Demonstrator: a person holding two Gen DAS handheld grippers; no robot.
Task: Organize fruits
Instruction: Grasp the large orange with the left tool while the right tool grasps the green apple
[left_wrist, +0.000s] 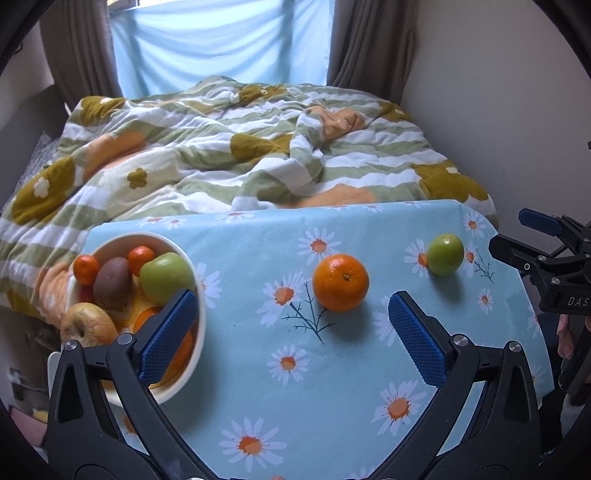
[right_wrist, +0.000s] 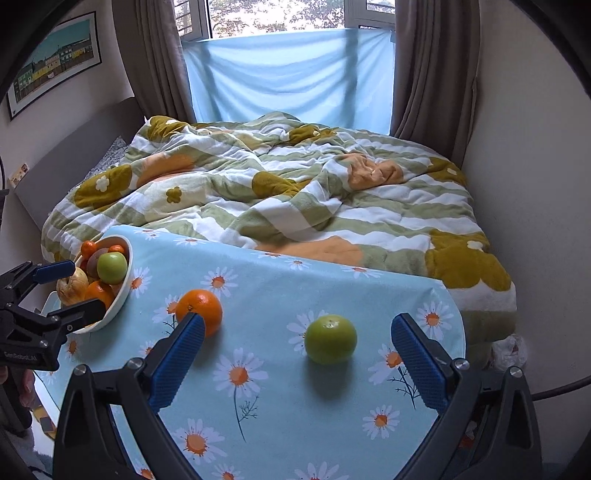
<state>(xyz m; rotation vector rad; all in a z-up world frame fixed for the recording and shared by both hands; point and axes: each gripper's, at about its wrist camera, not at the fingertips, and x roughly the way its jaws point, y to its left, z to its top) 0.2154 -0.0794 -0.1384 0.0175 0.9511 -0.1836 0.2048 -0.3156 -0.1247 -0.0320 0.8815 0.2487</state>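
Note:
A white bowl (left_wrist: 197, 288) at the table's left edge holds a green apple (left_wrist: 166, 277), a brown kiwi (left_wrist: 112, 282), small tangerines and a yellowish apple. On the daisy tablecloth lie an orange (left_wrist: 340, 282) and a green apple (left_wrist: 445, 254). My left gripper (left_wrist: 291, 321) is open, with the orange just ahead between its fingers and its left finger over the bowl's rim. My right gripper (right_wrist: 297, 349) is open, and the green apple (right_wrist: 330, 339) sits between its blue pads. The orange (right_wrist: 199, 306) lies behind its left finger. The bowl (right_wrist: 123, 291) is far left.
The light-blue daisy tablecloth (left_wrist: 258, 369) covers a small table pushed against a bed with a striped flowered quilt (left_wrist: 221, 155). Curtains and a window lie beyond. A wall (right_wrist: 535, 184) runs along the right. The table's right edge is close to the green apple.

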